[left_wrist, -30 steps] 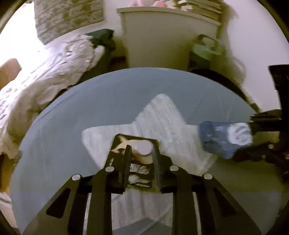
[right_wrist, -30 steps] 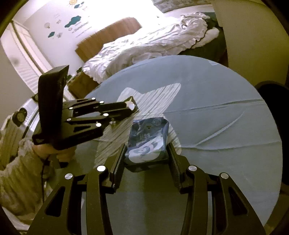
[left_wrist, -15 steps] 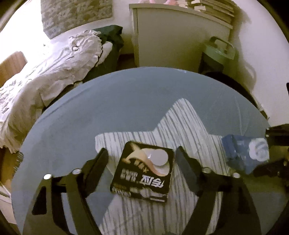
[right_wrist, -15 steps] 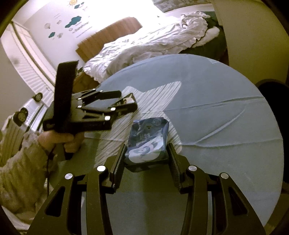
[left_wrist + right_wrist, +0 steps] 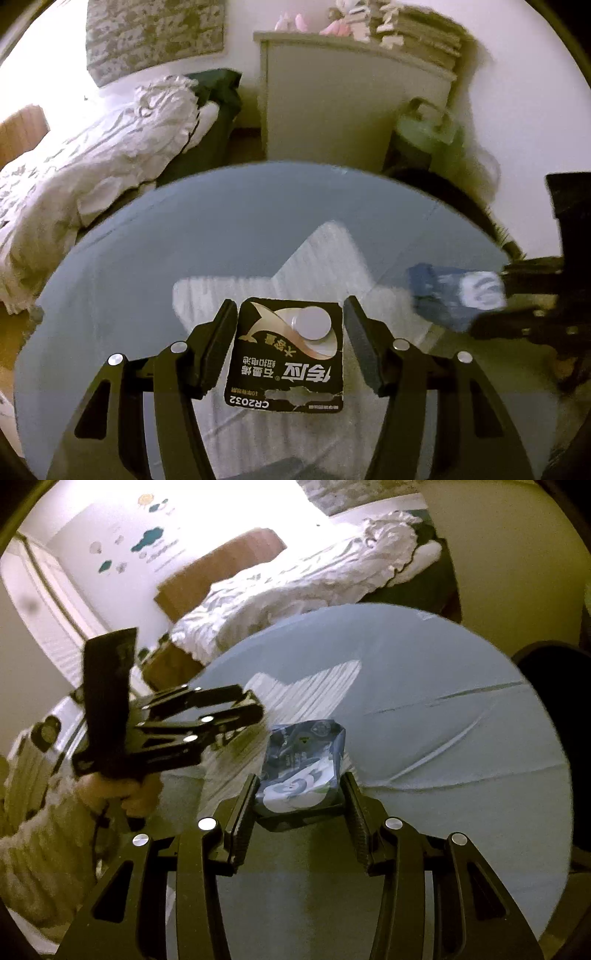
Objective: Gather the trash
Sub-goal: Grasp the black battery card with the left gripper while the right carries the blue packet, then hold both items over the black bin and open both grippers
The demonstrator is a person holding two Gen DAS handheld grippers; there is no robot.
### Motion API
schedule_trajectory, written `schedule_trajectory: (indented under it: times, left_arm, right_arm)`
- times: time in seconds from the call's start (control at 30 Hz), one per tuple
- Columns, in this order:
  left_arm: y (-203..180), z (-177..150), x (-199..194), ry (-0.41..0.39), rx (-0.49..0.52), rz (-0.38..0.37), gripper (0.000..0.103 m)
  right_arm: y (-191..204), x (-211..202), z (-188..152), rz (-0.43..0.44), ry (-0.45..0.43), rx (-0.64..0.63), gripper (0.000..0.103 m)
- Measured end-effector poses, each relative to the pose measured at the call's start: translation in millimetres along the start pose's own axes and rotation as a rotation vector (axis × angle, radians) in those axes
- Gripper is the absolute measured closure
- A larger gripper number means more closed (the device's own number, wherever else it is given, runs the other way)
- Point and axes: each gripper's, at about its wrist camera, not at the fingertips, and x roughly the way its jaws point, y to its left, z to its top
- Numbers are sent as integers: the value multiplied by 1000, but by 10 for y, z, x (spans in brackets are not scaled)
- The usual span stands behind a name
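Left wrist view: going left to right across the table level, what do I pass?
Rumpled bed → left gripper around the black battery card → blue packet → right gripper.

Battery card (image 5: 286, 356) on table (image 5: 221, 236), wrapper (image 5: 456, 297) to its right

Left gripper (image 5: 290, 332) jaws released battery card (image 5: 286, 356), now narrowing around it.

Black battery card (image 5: 286, 356) flat; blue wrapper (image 5: 303, 766) clamped.
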Motion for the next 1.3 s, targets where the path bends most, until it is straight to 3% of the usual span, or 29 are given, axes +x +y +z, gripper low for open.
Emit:
schedule_trajectory:
  times: [0.23,0.57,0.87,1.23,1.3]
  left_arm:
    - [-507,477,-10,-74,41,-100,44]
    - [-1317,1120,422,-97,81,-245,44]
    - [-1731,1383,935,-43,95,-304,44]
    - [-2000,1482,1309,-4,102,-321,42]
    - [-2011,1485,1328,-2,102,-316,42]
  right_arm:
    - [-492,-471,215,-89,-135,115,58]
    - [-1550,-1234,330,-226,-321,342,58]
    - [-2252,-1288,100,-266,-345,485,58]
    - [-2542,-1276,-40,-271,-358,557,57]
    - [-2571,-1273,-43,-279,-356,563,45]
